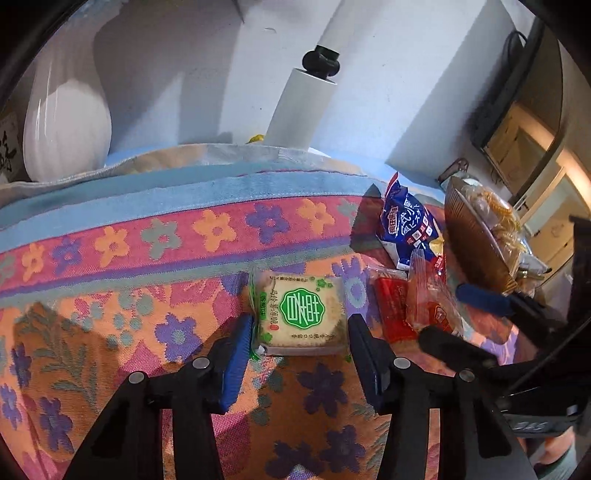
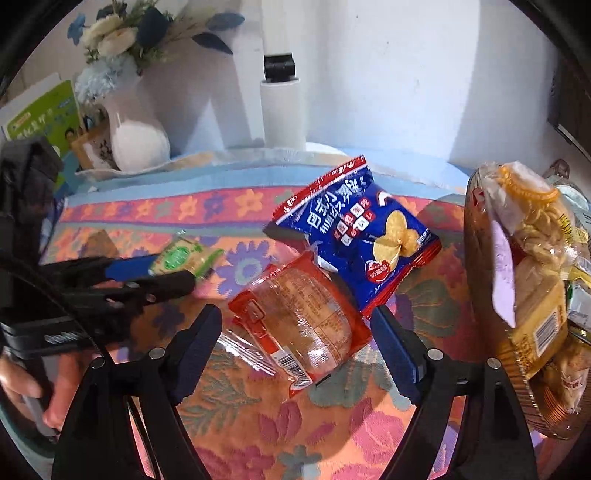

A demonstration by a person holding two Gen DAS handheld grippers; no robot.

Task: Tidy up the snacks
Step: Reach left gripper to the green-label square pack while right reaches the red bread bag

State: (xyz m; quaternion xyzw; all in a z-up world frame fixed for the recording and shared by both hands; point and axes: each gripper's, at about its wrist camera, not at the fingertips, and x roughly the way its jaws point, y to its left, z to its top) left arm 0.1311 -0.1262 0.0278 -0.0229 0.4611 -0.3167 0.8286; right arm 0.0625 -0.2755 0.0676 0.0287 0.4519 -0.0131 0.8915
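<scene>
We find the square beige cracker packet with a round green label [image 1: 301, 314] flat on the floral woven tablecloth [image 1: 147, 258], between the two blue-padded fingers of the left gripper [image 1: 300, 332]. The pads stand just beside the packet's left and right edges; we cannot tell from this view whether they press on it. In the right wrist view the same packet [image 2: 184, 256] sits at 9 o'clock, flanked by the left gripper [image 2: 173, 269], which lies nearly level across the picture.

The red-edged clear wrapper with a round bun inside [image 2: 299, 325] lies between the widely parted fingers of the right gripper [image 2: 295, 332]. Neither pad touches the wrapper; the right gripper holds nothing. From the left wrist view this wrapper [image 1: 428, 306] appears at 3 o'clock of the cracker packet, with the right gripper [image 1: 461, 317] over it.

The blue crisp bag with red edges [image 2: 362, 236] lies at 1 o'clock of the bun wrapper, touching it. The brown woven basket filled with wrapped snacks [image 2: 480, 258] is tilted at the right edge.

Only the right wrist view shows the white ribbed vase [image 2: 136, 136] with its blue and cream flowers [image 2: 122, 33], the green-covered book [image 2: 44, 110] and a hand [image 2: 22, 384] on the left gripper's handle. Both views show the white post with a black clamp [image 1: 306, 96] at 12 o'clock.

Both grippers point steeply down at the cloth.
</scene>
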